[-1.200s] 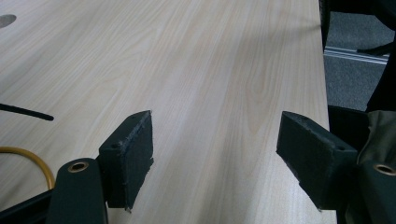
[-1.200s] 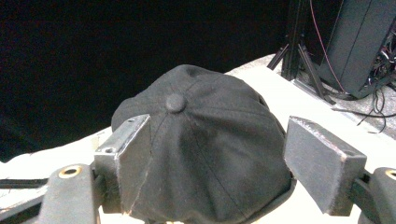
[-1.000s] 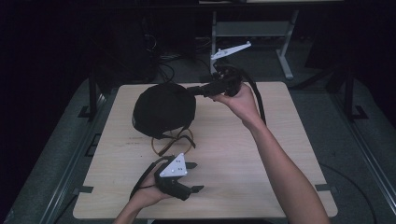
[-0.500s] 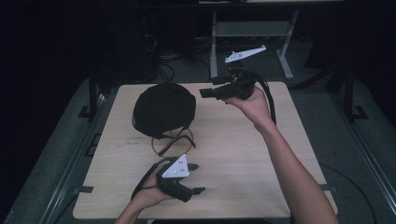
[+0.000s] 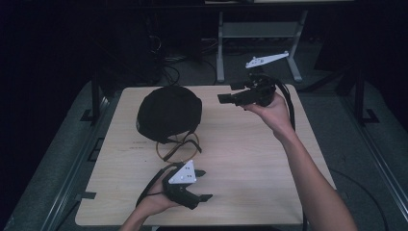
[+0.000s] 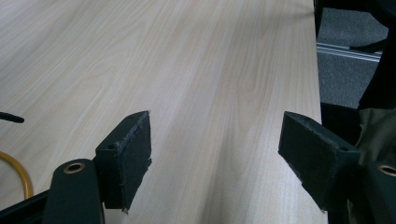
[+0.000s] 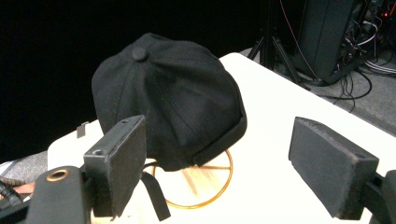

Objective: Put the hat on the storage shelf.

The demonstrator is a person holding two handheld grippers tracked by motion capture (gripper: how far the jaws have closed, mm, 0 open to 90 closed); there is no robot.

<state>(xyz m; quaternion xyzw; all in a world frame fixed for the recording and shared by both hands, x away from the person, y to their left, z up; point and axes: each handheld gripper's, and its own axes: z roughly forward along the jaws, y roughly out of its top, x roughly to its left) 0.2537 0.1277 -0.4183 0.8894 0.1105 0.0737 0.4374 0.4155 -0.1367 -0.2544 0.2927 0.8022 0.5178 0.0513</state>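
Cap (image 5: pixel 168 113): rests crown-up at the far left of the counter (image 5: pixel 250 159), over a thin wire ring (image 5: pixel 180 147), strap ends trailing toward the near edge.
Orientation: button on top; no clear long axis can be told.
Right hand-held gripper (image 5: pixel 226 94): held in the air right of the cap, jaws released, aimed at it.
Approach: a low, level entry onto the band is judged best.
Left hand-held gripper (image 5: pixel 202 185): released, near edge.
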